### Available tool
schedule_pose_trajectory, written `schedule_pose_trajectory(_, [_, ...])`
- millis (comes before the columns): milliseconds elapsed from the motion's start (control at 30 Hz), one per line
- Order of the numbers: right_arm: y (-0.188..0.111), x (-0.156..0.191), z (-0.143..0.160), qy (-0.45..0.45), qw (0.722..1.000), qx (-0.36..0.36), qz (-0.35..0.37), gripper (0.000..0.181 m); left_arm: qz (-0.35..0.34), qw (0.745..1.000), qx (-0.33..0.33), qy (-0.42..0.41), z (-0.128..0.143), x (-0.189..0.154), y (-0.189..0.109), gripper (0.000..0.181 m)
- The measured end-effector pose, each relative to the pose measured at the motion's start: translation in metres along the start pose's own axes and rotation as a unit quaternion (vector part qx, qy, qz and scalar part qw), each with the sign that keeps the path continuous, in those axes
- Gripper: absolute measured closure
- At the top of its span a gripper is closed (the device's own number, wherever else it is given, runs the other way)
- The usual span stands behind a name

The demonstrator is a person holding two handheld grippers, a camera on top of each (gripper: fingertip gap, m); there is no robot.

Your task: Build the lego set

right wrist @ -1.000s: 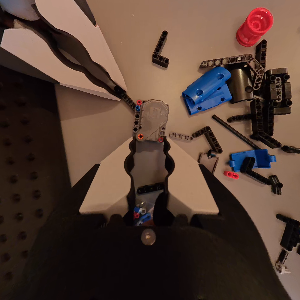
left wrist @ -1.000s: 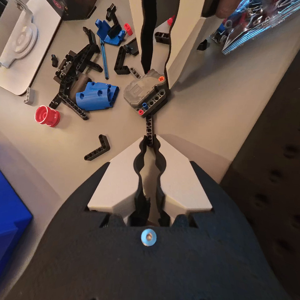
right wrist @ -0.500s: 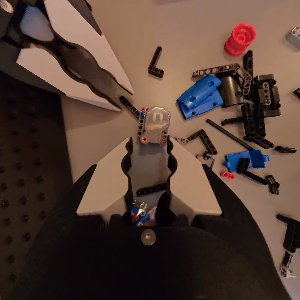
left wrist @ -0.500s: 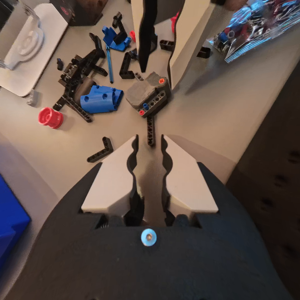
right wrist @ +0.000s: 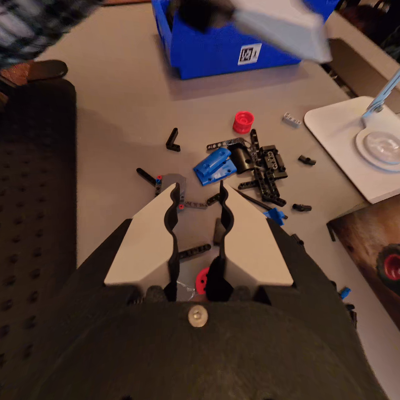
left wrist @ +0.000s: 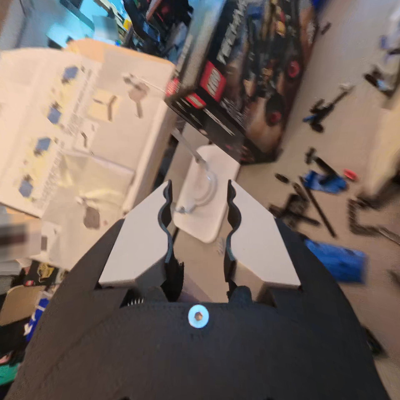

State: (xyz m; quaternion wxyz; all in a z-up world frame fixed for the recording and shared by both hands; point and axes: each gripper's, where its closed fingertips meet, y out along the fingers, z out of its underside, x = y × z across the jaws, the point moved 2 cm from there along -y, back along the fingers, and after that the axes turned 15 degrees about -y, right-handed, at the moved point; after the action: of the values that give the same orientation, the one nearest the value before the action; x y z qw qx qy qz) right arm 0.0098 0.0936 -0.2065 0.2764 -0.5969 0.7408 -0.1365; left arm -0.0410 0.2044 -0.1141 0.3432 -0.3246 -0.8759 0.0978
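Grey motor block (right wrist: 173, 179) with its black beam lies on the table (right wrist: 121, 104) beside the right gripper (right wrist: 199, 187); it and the left gripper (left wrist: 199, 184) both gape empty.

Printed set box (left wrist: 244, 91), tagged bin (right wrist: 216, 54)

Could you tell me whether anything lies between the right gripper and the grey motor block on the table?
Nothing visible blocks it. The right gripper is open and empty, and the grey motor block lies on the table just beyond its left fingertip, which partly hides it from view.
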Motion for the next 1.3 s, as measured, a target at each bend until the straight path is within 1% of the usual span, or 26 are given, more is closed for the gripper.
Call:
schedule_pose_trajectory(100, [-0.003,-0.006,-0.003,-0.001,1.0,-0.022,0.017,0.149,-0.01,1.0,-0.012,-0.008,-0.026,0.039,0.052,0.129])
schedule_pose_trajectory(167, [-0.009,-0.018,-0.005,-0.003,0.998,-0.033,0.052,0.147,-0.032,0.999,-0.02,-0.008,-0.036,0.067,0.08,0.131])
schedule_pose_trajectory(233, [-0.025,-0.038,-0.017,0.0,0.993,-0.058,0.099,0.145,-0.047,0.999,-0.018,-0.02,-0.038,0.091,0.101,0.132])
schedule_pose_trajectory(300, [-0.047,-0.07,-0.036,-0.006,0.985,-0.071,0.16,0.138,-0.055,0.998,-0.009,-0.033,-0.034,0.11,0.118,0.133])
schedule_pose_trajectory(367, [-0.069,-0.111,-0.051,-0.033,0.973,-0.041,0.224,0.136,-0.051,0.997,-0.003,-0.062,-0.029,0.12,0.13,0.132])
schedule_pose_trajectory(433, [-0.094,-0.162,-0.067,-0.056,0.955,-0.01,0.291,0.137,-0.049,0.995,-0.007,-0.082,-0.024,0.125,0.135,0.132])
schedule_pose_trajectory(467, [-0.101,-0.187,-0.074,-0.062,0.951,0.005,0.303,0.143,-0.046,0.995,-0.015,-0.09,-0.023,0.125,0.134,0.132])
schedule_pose_trajectory(500, [-0.104,-0.21,-0.078,-0.073,0.95,0.025,0.303,0.15,-0.045,0.994,-0.021,-0.096,-0.022,0.125,0.133,0.134])
schedule_pose_trajectory(533, [-0.104,-0.232,-0.08,-0.081,0.951,0.043,0.294,0.152,-0.046,0.993,-0.026,-0.106,-0.02,0.126,0.132,0.136])
schedule_pose_trajectory(567, [-0.102,-0.25,-0.082,-0.087,0.956,0.05,0.275,0.156,-0.046,0.992,-0.032,-0.115,-0.019,0.126,0.131,0.137])
schedule_pose_trajectory(600, [-0.097,-0.266,-0.083,-0.096,0.96,0.059,0.255,0.165,-0.046,0.991,-0.04,-0.118,-0.018,0.126,0.13,0.138])
schedule_pose_trajectory(633, [-0.093,-0.283,-0.079,-0.113,0.958,0.09,0.249,0.168,-0.047,0.991,-0.045,-0.116,-0.017,0.125,0.13,0.139])
schedule_pose_trajectory(667, [-0.089,-0.301,-0.069,-0.136,0.948,0.135,0.252,0.17,-0.048,0.991,-0.05,-0.115,-0.016,0.124,0.13,0.14])
schedule_pose_trajectory(733, [-0.076,-0.322,-0.045,-0.157,0.939,0.212,0.222,0.178,-0.047,0.989,-0.059,-0.124,-0.015,0.122,0.13,0.14])
schedule_pose_trajectory(800, [-0.072,-0.335,-0.022,-0.177,0.923,0.27,0.207,0.18,-0.047,0.99,-0.058,-0.12,-0.015,0.122,0.13,0.142])
schedule_pose_trajectory(867, [-0.072,-0.337,-0.008,-0.182,0.919,0.297,0.184,0.181,-0.046,0.99,-0.056,-0.119,-0.015,0.121,0.13,0.144])
schedule_pose_trajectory(900, [-0.076,-0.339,-0.008,-0.194,0.915,0.299,0.19,0.181,-0.046,0.99,-0.055,-0.119,-0.015,0.122,0.13,0.145])
schedule_pose_trajectory(933, [-0.08,-0.339,-0.015,-0.2,0.915,0.289,0.198,0.181,-0.045,0.99,-0.056,-0.119,-0.015,0.122,0.131,0.146])
schedule_pose_trajectory(967, [-0.082,-0.337,-0.029,-0.199,0.924,0.258,0.202,0.181,-0.045,0.99,-0.056,-0.118,-0.015,0.121,0.131,0.147])
schedule_pose_trajectory(1033, [-0.076,-0.326,-0.06,-0.179,0.952,0.169,0.184,0.181,-0.047,0.991,-0.056,-0.114,-0.015,0.121,0.131,0.147])
schedule_pose_trajectory(1067, [-0.069,-0.325,-0.059,-0.173,0.956,0.168,0.168,0.178,-0.046,0.991,-0.055,-0.114,-0.015,0.121,0.132,0.147])
schedule_pose_trajectory(1100, [-0.064,-0.329,-0.048,-0.182,0.949,0.202,0.16,0.174,-0.046,0.991,-0.054,-0.114,-0.015,0.121,0.132,0.147])
schedule_pose_trajectory(1133, [-0.062,-0.334,-0.033,-0.199,0.935,0.247,0.158,0.175,-0.046,0.991,-0.053,-0.117,-0.015,0.121,0.132,0.147])
schedule_pose_trajectory(1167, [-0.062,-0.336,-0.021,-0.211,0.924,0.28,0.153,0.18,-0.046,0.99,-0.052,-0.119,-0.015,0.122,0.132,0.148])
schedule_pose_trajectory(1267, [-0.071,-0.335,-0.005,-0.21,0.906,0.341,0.14,0.181,-0.048,0.99,-0.05,-0.122,-0.014,0.122,0.132,0.149])
schedule_pose_trajectory(1300, [-0.077,-0.333,0.003,-0.193,0.901,0.365,0.13,0.181,-0.048,0.99,-0.05,-0.123,-0.015,0.122,0.132,0.149])
